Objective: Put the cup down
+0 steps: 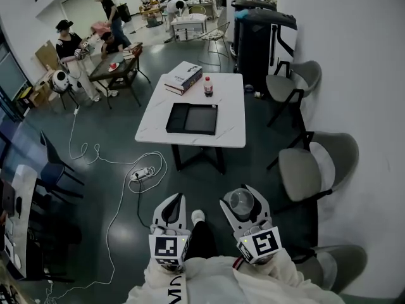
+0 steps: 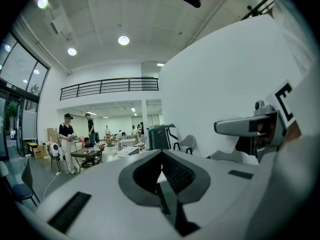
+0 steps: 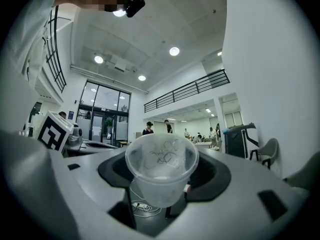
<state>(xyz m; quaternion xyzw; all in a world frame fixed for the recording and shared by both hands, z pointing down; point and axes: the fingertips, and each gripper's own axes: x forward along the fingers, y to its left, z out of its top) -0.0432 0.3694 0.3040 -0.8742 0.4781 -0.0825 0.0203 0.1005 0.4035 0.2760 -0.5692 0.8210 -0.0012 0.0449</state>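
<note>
Clear plastic cup clamped between jaws of right gripper, mouth upward, held in air close to body. Left gripper jaws together, empty. White rectangular table well ahead, slightly left of cup; likely set-down spot.

Lit evenly from round ceiling lights, bright overhead and on the white walls, dimmer down at the dark floor in the head view. Only soft, faint shadow beneath the white table. Pale daylight through the glass wall, slightly washed out. Strong fisheye bending and black corners in both gripper views. Nearest jaw surfaces blurred; clear cup fairly sharp, perhaps a little soft at the rim.
</note>
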